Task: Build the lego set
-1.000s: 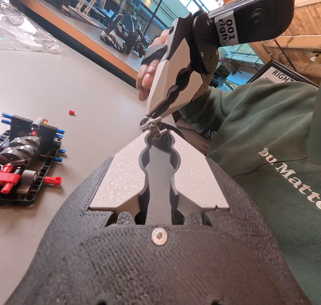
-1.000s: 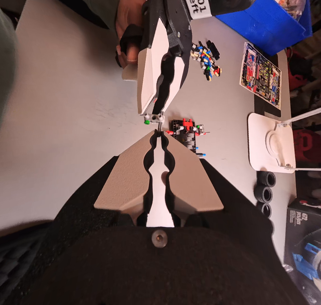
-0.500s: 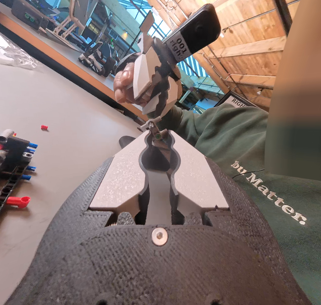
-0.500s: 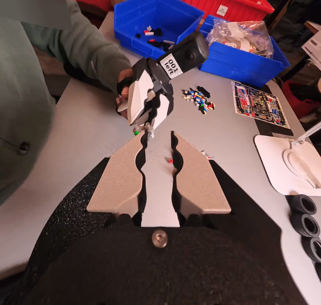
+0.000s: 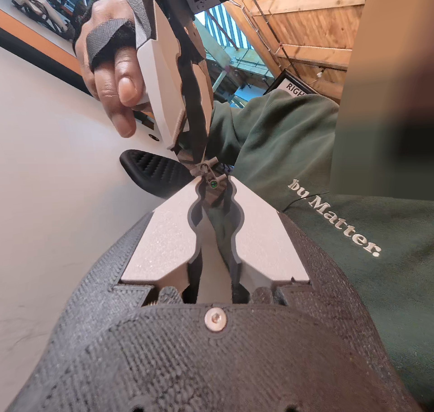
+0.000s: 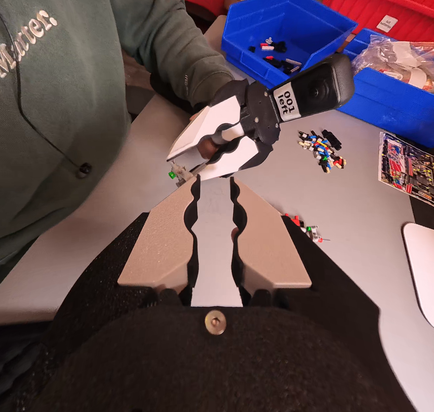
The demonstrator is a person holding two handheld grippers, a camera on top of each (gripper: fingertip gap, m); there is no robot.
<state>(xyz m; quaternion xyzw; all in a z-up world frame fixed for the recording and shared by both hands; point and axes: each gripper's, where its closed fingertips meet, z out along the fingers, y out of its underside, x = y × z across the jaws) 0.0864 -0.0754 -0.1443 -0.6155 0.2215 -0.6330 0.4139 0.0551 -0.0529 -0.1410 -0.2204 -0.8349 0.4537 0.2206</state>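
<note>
My left gripper [image 5: 212,182] is shut on a small grey lego assembly [image 5: 207,166] with a green pin [image 5: 213,184] and holds it in the air close to the person's green sweatshirt. The right wrist view shows this gripper [image 6: 182,171] and the assembly [image 6: 178,173] too. My right gripper [image 6: 215,180] is open and empty. The assembly sits just outside its left fingertip [image 6: 196,182], not between the fingers. In the left wrist view the right gripper [image 5: 187,151] hangs from above, with its tips against the assembly.
The partly built chassis [image 6: 303,227] lies on the grey table [image 6: 305,189] to the right. Farther back are a pile of loose pieces [image 6: 321,149], an instruction sheet [image 6: 406,166], two blue bins [image 6: 281,25] and a white pad [image 6: 420,259]. The person's torso fills the left. The tips of both grippers are at nearly the same place.
A second ago my right gripper was shut on the assembly's axle; it has opened and let go. Both grippers swung toward the person's chest, and the chassis left the left wrist view.
</note>
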